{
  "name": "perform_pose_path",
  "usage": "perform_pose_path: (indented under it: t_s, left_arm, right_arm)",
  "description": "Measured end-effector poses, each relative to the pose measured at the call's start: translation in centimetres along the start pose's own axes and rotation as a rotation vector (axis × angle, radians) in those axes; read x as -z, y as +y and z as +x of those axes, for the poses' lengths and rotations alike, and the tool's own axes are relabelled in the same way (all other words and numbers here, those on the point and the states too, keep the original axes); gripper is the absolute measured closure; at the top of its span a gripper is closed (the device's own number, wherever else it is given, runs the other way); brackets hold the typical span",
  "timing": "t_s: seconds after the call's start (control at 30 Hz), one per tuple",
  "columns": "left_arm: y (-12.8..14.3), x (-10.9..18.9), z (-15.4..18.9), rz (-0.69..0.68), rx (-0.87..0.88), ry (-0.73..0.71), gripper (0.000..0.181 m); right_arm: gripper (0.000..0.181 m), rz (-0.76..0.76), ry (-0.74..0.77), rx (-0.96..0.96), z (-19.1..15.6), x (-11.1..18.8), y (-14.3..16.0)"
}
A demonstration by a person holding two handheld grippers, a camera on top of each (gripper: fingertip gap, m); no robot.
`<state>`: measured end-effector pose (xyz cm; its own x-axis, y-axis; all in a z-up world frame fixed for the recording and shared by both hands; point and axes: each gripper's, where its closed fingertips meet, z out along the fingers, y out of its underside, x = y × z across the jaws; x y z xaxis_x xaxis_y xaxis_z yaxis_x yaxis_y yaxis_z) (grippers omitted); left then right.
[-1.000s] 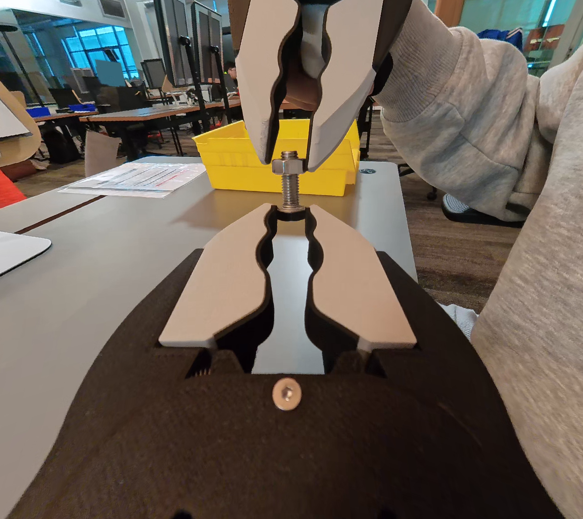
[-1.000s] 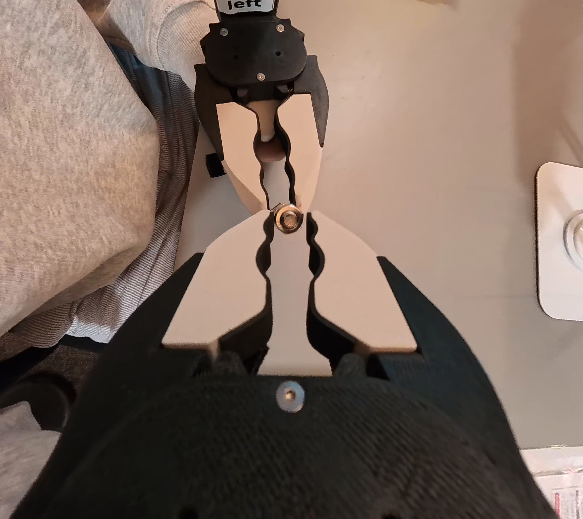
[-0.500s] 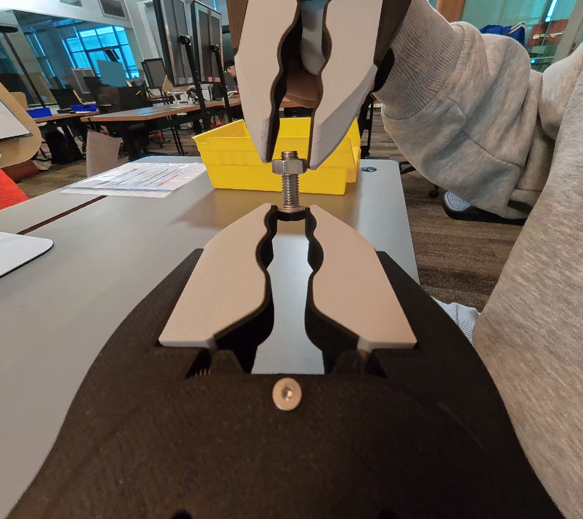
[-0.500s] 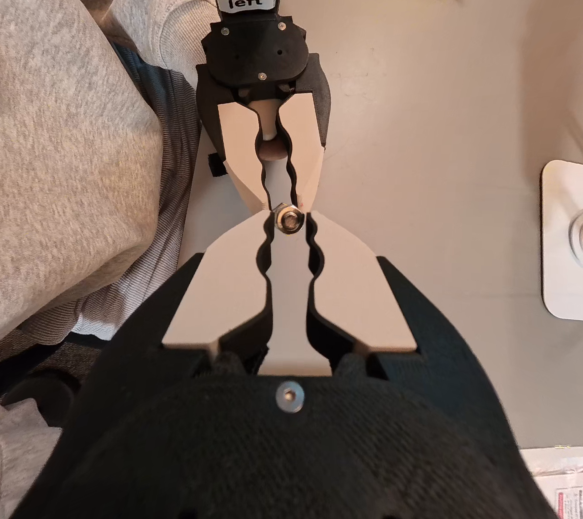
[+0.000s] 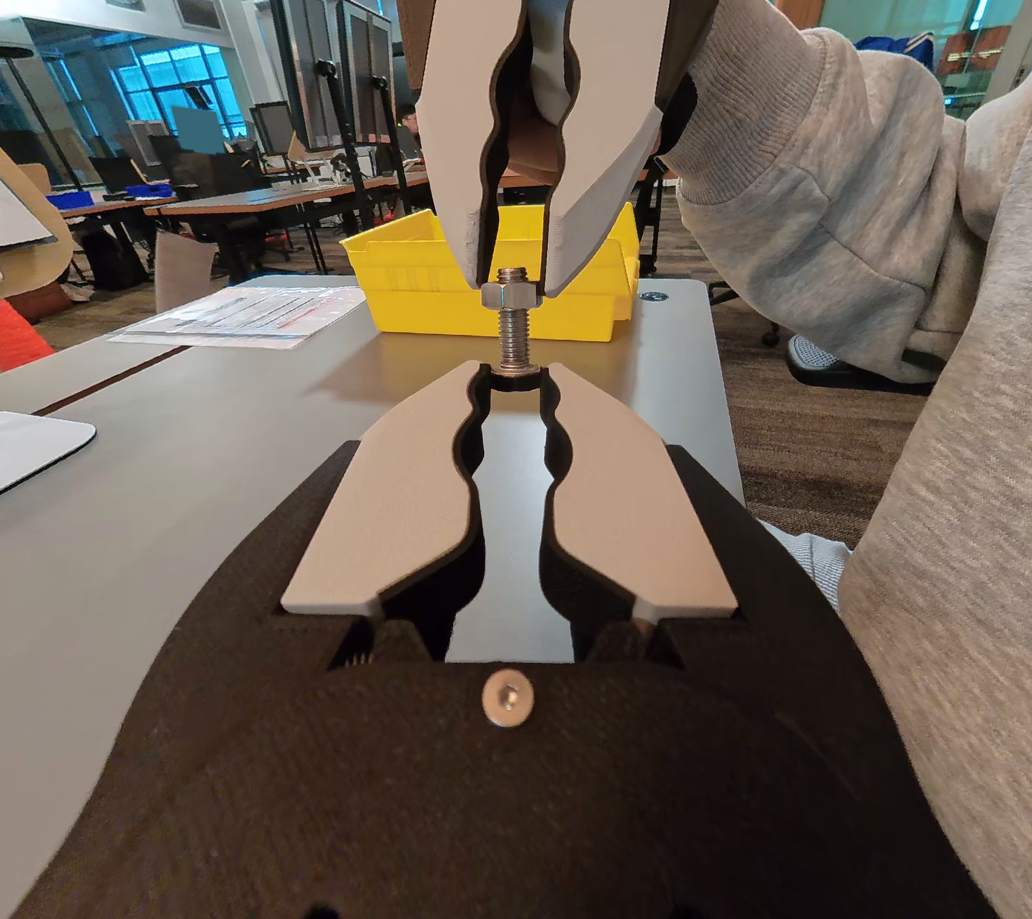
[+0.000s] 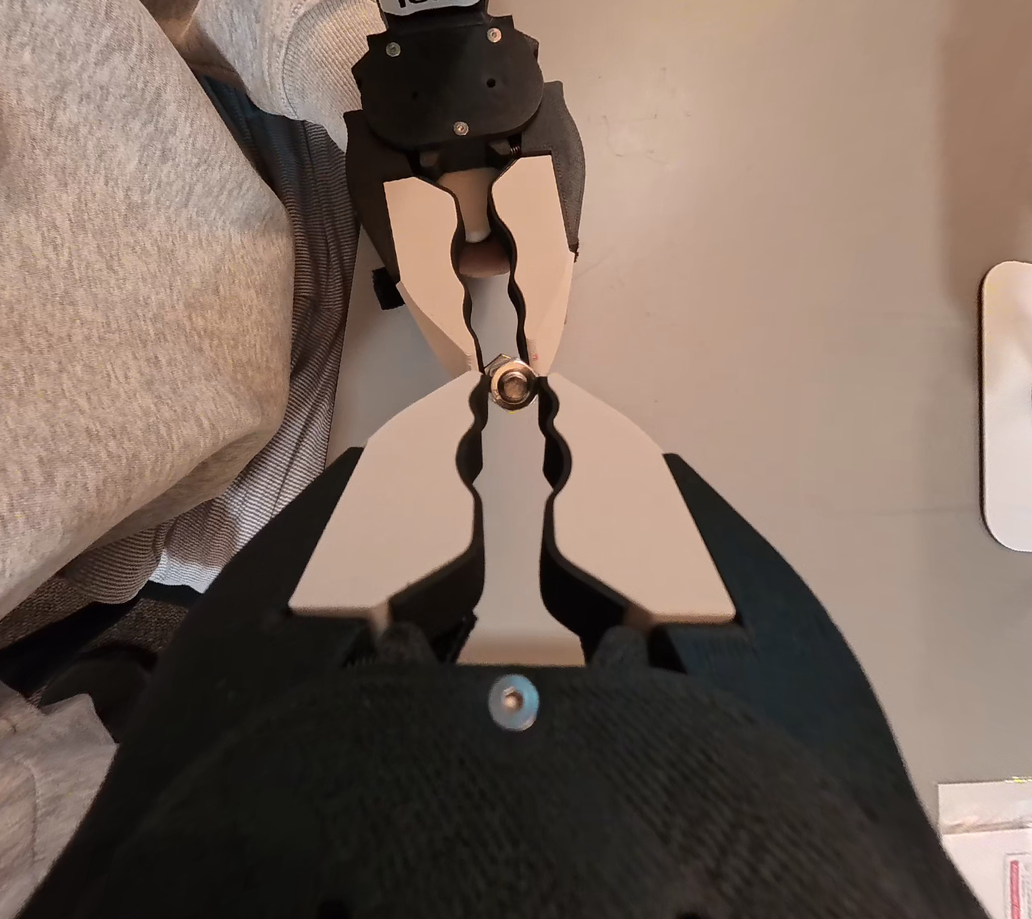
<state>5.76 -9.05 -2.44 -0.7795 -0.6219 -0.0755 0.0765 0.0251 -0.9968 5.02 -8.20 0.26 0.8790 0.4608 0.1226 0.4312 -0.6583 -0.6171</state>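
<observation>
**A:** My left gripper (image 5: 511, 375) has its jaws pinching the bolt (image 5: 512, 334) at the bottom, by the head, so it stands upright above the bench (image 5: 195, 434). My right gripper (image 5: 511, 278) comes straight down from above, jaws pinching the nut (image 5: 511, 296), which sits near the top of the thread with a turn or so showing over it.

**B:** Why one across and one from above?

**A:** As I read it, the low grip steadies the bolt and leaves the thread bare; the top grip lies along the bolt's axis, which suits turning the nut.

**B:** What does each camera give you?

**A:** The left one shows the bolt side-on: bare thread below the nut, the yellow bin (image 5: 424, 289) behind the bolt, papers (image 5: 245, 311) off to the bolt's left, a grey sleeve (image 5: 810, 200) to its right. The right one looks down the axis: the bolt's end (image 6: 515, 385) ringed by the nut (image 6: 494, 373), the left gripper (image 6: 502, 362) reaching in from beyond it, and a white pad (image 6: 1005, 401) well off on the bench. It hides the thread's length.
</observation>
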Motion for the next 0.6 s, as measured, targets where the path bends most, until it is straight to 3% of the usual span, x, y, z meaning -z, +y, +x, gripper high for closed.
perform_pose_path:
  t_s: [0.6]
  left_arm:
    - [-0.28,0.07,-0.08,0.013,0.008,-0.004,0.162]
  right_arm:
    - [0.163,0.004,-0.006,-0.016,0.02,-0.02,0.03]
